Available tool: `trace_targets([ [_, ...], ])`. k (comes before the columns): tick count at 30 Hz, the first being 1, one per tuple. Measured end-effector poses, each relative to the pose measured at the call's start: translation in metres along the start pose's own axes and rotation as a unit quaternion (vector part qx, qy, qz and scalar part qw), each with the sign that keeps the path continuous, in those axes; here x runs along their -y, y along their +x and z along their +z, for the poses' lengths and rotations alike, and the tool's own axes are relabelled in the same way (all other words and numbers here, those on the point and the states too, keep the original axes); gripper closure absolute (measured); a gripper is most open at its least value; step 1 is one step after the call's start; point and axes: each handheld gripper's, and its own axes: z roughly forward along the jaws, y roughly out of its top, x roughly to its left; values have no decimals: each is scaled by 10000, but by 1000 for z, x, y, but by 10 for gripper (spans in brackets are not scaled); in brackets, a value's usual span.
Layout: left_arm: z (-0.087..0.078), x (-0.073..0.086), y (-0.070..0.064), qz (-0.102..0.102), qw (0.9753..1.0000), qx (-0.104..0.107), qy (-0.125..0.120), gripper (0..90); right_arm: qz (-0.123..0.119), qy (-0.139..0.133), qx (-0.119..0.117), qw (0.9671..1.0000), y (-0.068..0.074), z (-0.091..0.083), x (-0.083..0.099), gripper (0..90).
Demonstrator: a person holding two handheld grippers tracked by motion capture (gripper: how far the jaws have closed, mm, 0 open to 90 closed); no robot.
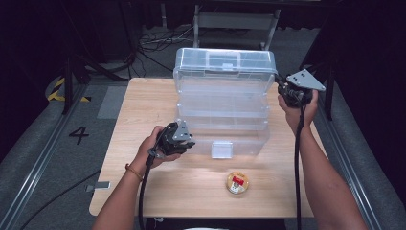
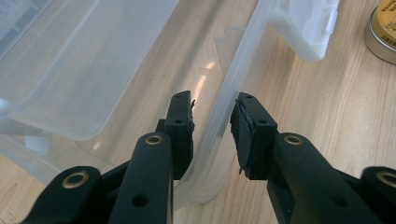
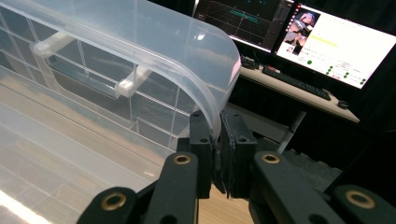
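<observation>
Tin (image 1: pixel 237 182) label too small to read

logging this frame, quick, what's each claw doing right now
Left claw: open, jaws astride the clear plastic box's front wall.
Right claw: shut on its raised lid.

Both grippers are black. The left gripper (image 1: pixel 184 142) and right gripper (image 1: pixel 282 88) each carry a grey three-cornered plate and trail a black cable. Up close, the left gripper (image 2: pixel 214 133) and right gripper (image 3: pixel 215 154) show brass-ringed pivots, small holes and dark, worn pads. The left wrist wears an orange band (image 1: pixel 133 172); forearms are bare.
</observation>
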Motion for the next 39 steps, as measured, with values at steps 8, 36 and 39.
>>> trace_targets([
  [8,0,1,0,13,10000,24,-35,705,25,70,-82,9999,-9,18,-7,853],
  [36,1,1,0,42,9999,5,-100,707,314,287,-294,9987,-26,54,-16,857],
  [39,1,1,0,51,9999,4,-96,708,335,294,-298,9986,-27,55,-16,857],
])
